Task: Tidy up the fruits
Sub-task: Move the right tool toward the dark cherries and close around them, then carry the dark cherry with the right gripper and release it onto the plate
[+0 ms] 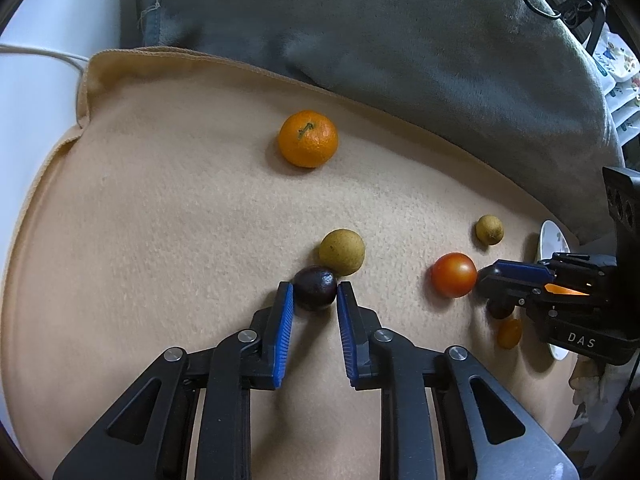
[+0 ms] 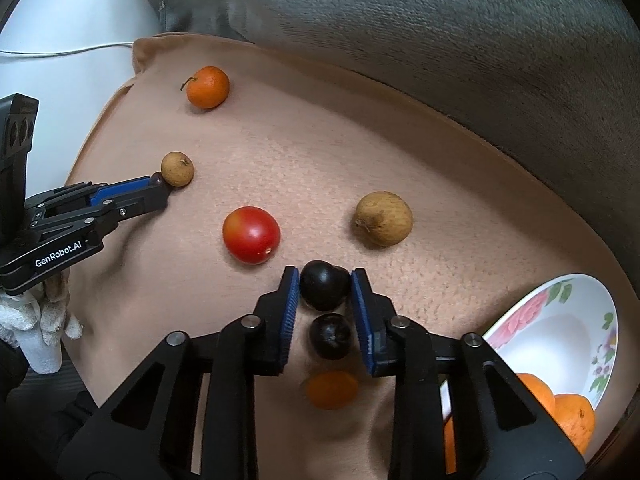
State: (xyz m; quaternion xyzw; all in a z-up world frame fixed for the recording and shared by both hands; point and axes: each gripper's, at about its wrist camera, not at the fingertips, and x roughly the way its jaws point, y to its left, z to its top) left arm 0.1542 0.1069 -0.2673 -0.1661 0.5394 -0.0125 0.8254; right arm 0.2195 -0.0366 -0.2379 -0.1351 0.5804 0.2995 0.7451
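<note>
Fruits lie scattered on a beige cloth [image 1: 160, 220]. My left gripper [image 1: 315, 292] is shut on a dark purple fruit [image 1: 315, 288], which touches a brown longan [image 1: 342, 252] just beyond it. My right gripper [image 2: 324, 280] is shut on another dark fruit [image 2: 324, 286]; a second dark fruit [image 2: 331, 336] and a small orange fruit [image 2: 332, 390] lie between its fingers nearer the camera. A red tomato [image 2: 251, 235] sits left of the right gripper, and a larger-looking longan [image 2: 384, 219] to its upper right. A mandarin [image 1: 308, 139] rests farther back.
A flowered white plate [image 2: 560, 332] at the cloth's right edge holds oranges [image 2: 572, 416]. A grey cushion [image 1: 360, 20] borders the cloth at the back. A white cable [image 1: 40, 54] runs along the far left. The left gripper [image 2: 162, 190] shows beside a longan [image 2: 177, 169].
</note>
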